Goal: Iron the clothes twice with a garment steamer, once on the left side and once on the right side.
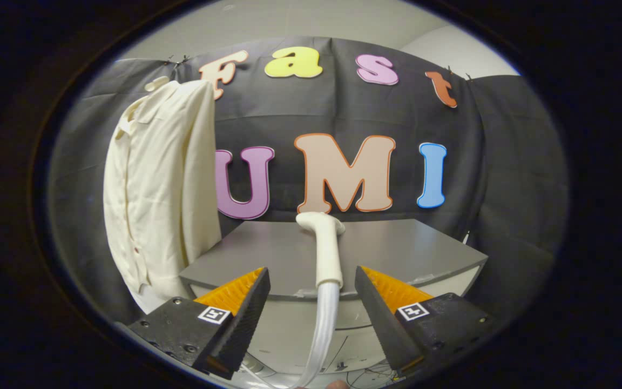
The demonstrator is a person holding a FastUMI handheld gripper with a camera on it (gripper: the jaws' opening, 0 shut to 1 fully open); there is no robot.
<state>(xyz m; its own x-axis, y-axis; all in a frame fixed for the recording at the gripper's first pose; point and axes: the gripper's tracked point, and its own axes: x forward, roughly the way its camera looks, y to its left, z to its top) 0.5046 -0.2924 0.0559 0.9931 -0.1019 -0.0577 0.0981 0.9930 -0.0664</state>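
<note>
White steamer point(326, 254) lies between open fingers point(311, 294), untouched; its hose point(322, 340) runs down, cut off

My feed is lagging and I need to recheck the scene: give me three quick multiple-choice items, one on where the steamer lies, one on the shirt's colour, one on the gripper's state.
1. Where is the steamer head?
A. Lying on the grey table, ahead of the fingers
B. Hooked on the shirt
C. Clamped in the gripper

2. What colour is the hanging shirt?
A. Blue
B. Cream
C. Black

3. What state is the gripper in?
A. Shut on the hose
B. Shut on the shirt
C. Open

Answers:
1 A: the head rests on the tabletop, and its hose drops over the near edge.
2 B: the fabric is pale cream against the dark cloth wall.
3 C: the fingers stand apart on either side of the hose, touching nothing.
</note>
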